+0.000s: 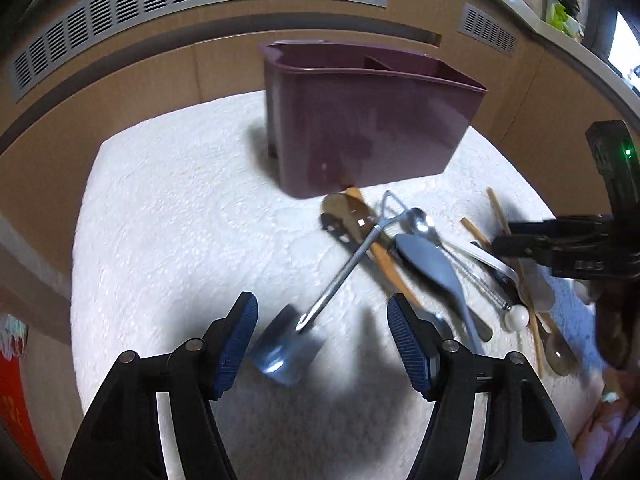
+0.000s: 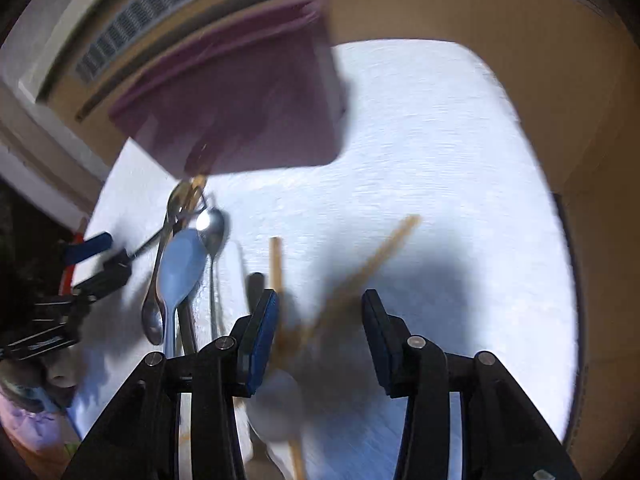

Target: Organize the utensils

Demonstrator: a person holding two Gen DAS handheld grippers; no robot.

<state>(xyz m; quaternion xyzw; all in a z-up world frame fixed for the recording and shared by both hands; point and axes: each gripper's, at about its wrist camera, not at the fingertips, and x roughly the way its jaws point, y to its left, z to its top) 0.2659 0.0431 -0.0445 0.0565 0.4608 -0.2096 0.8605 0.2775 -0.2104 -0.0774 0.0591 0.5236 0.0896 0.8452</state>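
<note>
Steel, wood and pale plastic utensils (image 1: 420, 248) lie heaped on the nubbly white cloth (image 1: 168, 220), most long axes running toward the glossy, 2-compartment purple caddy (image 1: 372, 120) just beyond. The left gripper (image 1: 322, 320) hovers with fingers apart. The right gripper (image 2: 318, 320) is spread over blurred wooden chopsticks (image 2: 372, 256).

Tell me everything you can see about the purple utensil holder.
The purple utensil holder is a dull plum, plastic-looking tub with smooth walls and a thin rim. An inner divider splits it into compartments; nothing shows above the rim. It stands upright on the white textured cloth, on short feet, in front of the wooden cabinet. The wooden spoon at the top of the utensil pile reaches its base; actual contact is unclear. Neither gripper touches it.
</note>
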